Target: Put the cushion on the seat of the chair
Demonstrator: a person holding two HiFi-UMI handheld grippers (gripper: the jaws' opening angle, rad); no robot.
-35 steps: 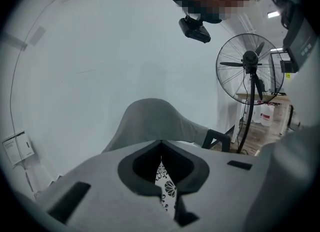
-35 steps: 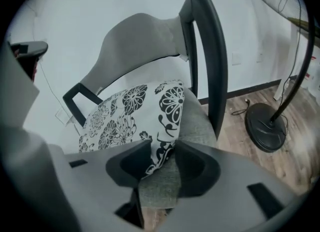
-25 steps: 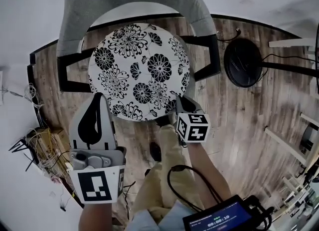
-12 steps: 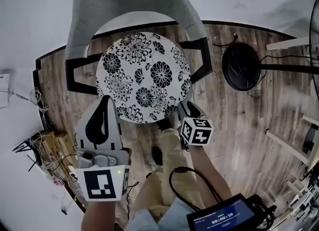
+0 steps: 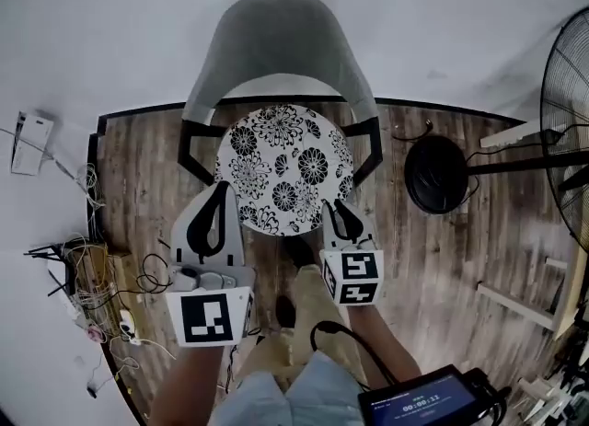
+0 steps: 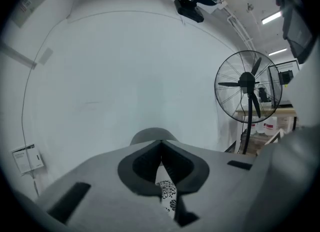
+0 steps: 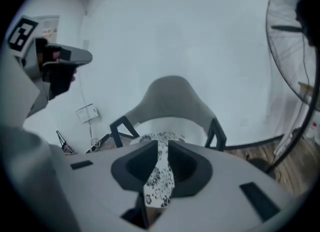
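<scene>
A round white cushion (image 5: 283, 168) with black flowers lies over the seat of a grey-backed chair (image 5: 276, 47) with black arms. Its near edge juts toward me. Whether it rests on the seat I cannot tell. My left gripper (image 5: 221, 192) is shut on the near-left edge; in the left gripper view the jaws (image 6: 161, 146) meet at the tips with floral cushion (image 6: 166, 192) pinched behind them. My right gripper (image 5: 337, 208) holds the near-right edge. Its jaws (image 7: 161, 146) are closing, and the cushion (image 7: 159, 178) fills the gap between them. The chair (image 7: 172, 98) stands straight ahead.
A standing fan's round base (image 5: 439, 173) sits on the wood floor right of the chair, its head (image 5: 566, 139) further right. Cables and clutter (image 5: 87, 277) lie along the left wall. My legs (image 5: 299, 305) stand just before the chair. A screen (image 5: 419, 406) hangs at the bottom.
Both grippers have risen with the cushion's near edge. The head view has pulled back, so the chair and cushion look smaller and the fan has come into sight.
</scene>
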